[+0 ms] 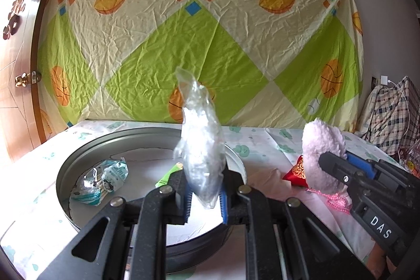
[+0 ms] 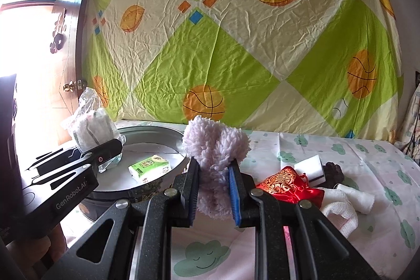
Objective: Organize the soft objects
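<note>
1. Writing: the right hand-held gripper (image 2: 214, 190) carries white letters "DAS" on its side, read in the left wrist view; the left hand-held gripper (image 1: 206, 197) is marked "GenRobot.AI" on its body, read in the right wrist view.
2. The left hand-held gripper is clamped on a clear plastic bag (image 1: 202, 148) of white contents, which stands upright between its blue pads.
3. The right hand-held gripper is closed on a fluffy pale-lilac plush piece (image 2: 216, 146), held upright.
4. A round metal tray (image 1: 78, 156) lies just ahead of and under the left hand-held gripper. In it are a teal-and-white printed packet (image 1: 105, 179) and a green-and-white tissue pack (image 2: 149, 167); the print on both is too small to read.
5. On the cloud-printed surface (image 2: 367, 156), ahead and to the right of the right hand-held gripper, lie a red-and-gold pouch (image 2: 286, 184), a white sponge block (image 2: 309, 169), a dark object behind it, and white gauze (image 2: 349, 198).
</note>
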